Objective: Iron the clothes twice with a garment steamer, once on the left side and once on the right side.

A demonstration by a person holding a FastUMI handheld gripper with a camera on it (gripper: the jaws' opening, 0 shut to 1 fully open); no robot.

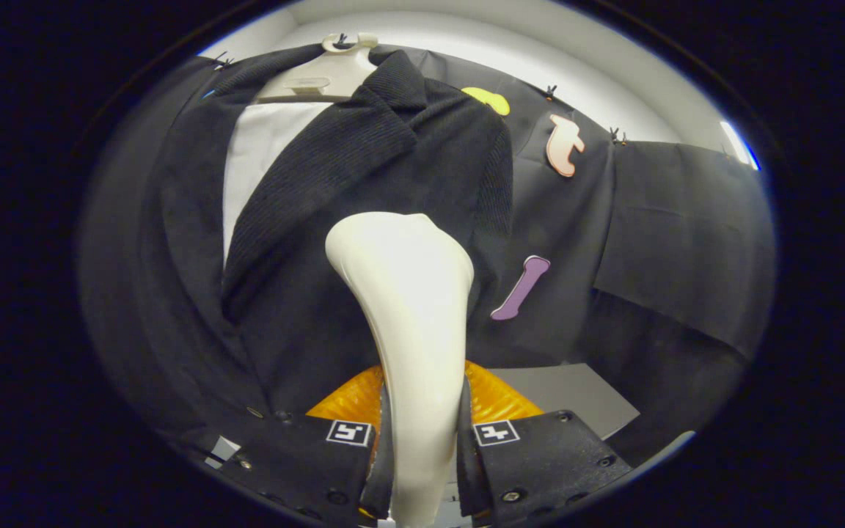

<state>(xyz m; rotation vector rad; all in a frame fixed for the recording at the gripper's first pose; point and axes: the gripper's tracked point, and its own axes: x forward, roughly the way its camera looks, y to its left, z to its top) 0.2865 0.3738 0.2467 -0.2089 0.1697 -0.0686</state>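
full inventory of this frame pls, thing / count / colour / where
garment steamer: 1, cream white, handle clamped between the fingers, head raised against the jacket front
jacket: 1, dark, ribbed lapel, hanging on the hanger, just beyond the steamer head
shirt panel: 1, white, inside the jacket opening
hanger: 1, cream, at the jacket collar
orange object: 1, orange, ribbed, behind the fingers; cannot tell what it is
grey surface: 1, grey, below the jacket, beyond the fingers
gripper: 1, both fingers pressing the steamer handle

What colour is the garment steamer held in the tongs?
Cream white, seen clearly in the gripper view: the garment steamer.
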